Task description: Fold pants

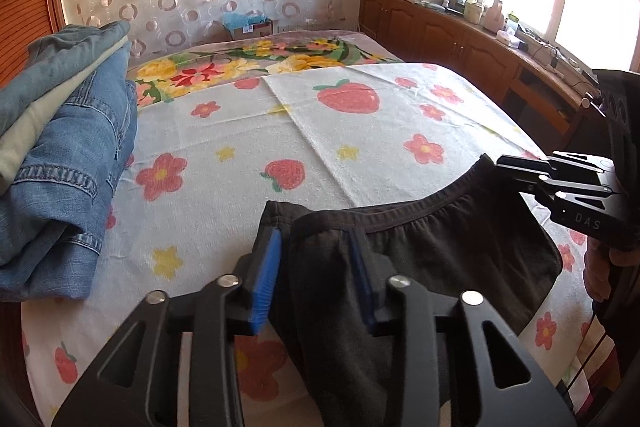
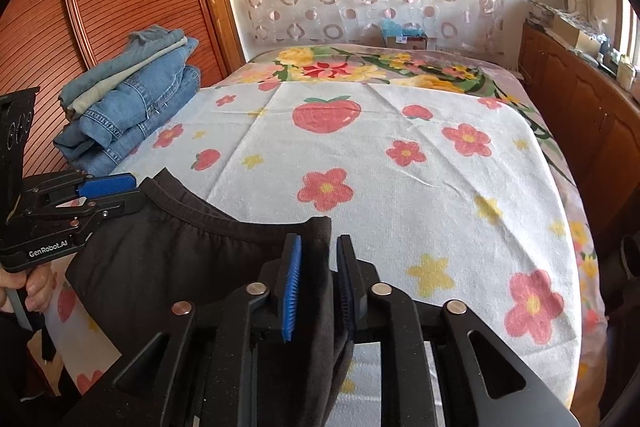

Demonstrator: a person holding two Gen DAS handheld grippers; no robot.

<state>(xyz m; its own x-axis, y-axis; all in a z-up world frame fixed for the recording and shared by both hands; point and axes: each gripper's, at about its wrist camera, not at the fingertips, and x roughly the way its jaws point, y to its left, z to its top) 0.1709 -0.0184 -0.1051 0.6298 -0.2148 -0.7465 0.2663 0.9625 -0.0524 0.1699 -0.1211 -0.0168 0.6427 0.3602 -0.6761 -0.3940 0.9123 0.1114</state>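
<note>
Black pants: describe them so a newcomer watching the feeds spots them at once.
Start at the bed with its strawberry-and-flower cover. At its near edge hang the black pants, their waistband stretched between the left gripper and the right gripper, each shut on one end. They are the only black garment; the folded stack at the far left is blue denim.

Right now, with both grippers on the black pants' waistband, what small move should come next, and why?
Probably carry the black pants forward and lay them flat on the strawberry towel. The left gripper and right gripper each pinch a waistband end, and the legs hang off the bed's near edge.
</note>
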